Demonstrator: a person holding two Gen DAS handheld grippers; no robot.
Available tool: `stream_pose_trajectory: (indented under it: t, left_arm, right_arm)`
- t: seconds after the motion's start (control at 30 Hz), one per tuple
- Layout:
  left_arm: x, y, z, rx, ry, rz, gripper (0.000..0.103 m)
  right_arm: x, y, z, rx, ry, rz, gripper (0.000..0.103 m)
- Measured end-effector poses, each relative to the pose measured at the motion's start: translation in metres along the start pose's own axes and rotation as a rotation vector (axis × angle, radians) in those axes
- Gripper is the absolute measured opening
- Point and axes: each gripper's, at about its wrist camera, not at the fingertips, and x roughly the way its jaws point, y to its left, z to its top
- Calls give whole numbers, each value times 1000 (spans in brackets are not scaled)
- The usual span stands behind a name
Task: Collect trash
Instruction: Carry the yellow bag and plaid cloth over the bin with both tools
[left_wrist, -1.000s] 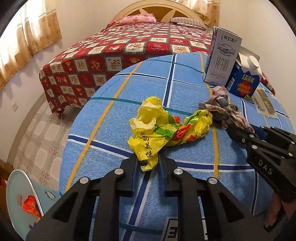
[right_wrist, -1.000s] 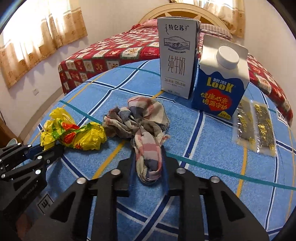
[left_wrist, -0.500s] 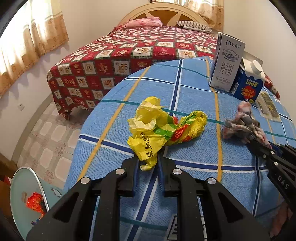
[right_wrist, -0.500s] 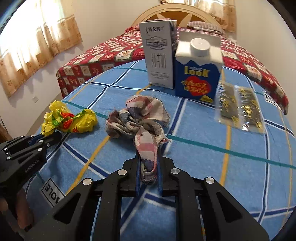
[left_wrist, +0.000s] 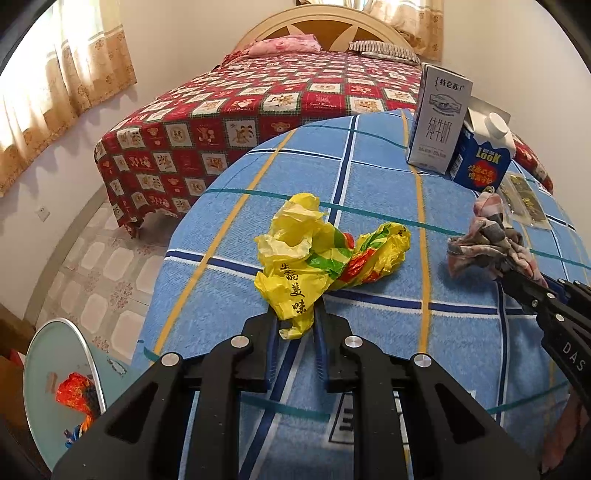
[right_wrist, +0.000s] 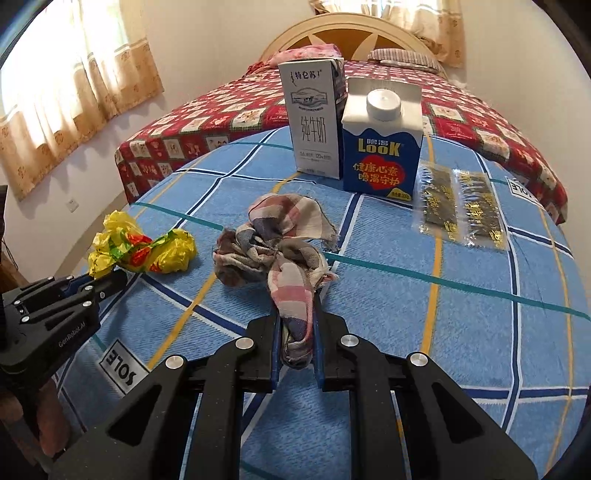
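Note:
A crumpled yellow plastic bag (left_wrist: 325, 254) with red and green print lies on the blue checked tablecloth (left_wrist: 369, 177). My left gripper (left_wrist: 295, 325) is shut on its near corner. To its right lies a crumpled plaid rag (right_wrist: 273, 243), and my right gripper (right_wrist: 297, 328) is shut on the rag's near end. The rag (left_wrist: 491, 236) and the right gripper's black body show at the right edge of the left wrist view. The yellow bag (right_wrist: 140, 251) and the left gripper (right_wrist: 114, 280) sit at the left of the right wrist view.
A white milk carton (right_wrist: 314, 118) and a blue carton (right_wrist: 382, 140) stand at the table's far side, beside two clear snack packets (right_wrist: 461, 206). A bin (left_wrist: 55, 384) with red trash stands on the floor at the lower left. A red-quilted bed (left_wrist: 258, 110) is behind the table.
The right gripper has closed on the rag's end and drawn it back and to the right, away from the yellow bag. The left gripper has stayed shut on the bag.

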Motion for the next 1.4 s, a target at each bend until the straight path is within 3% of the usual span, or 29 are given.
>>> stream_pose_trajectory:
  t: [0.67,1.4]
  left_arm:
    - [-62,25,-31,-19,-70,23,16]
    - [-126,72,-66,-30,-157,124,16]
  right_arm:
    - [-36,33,-14,-9,-69,44,14]
    - [-61,102,-31,-96,-116,122,14]
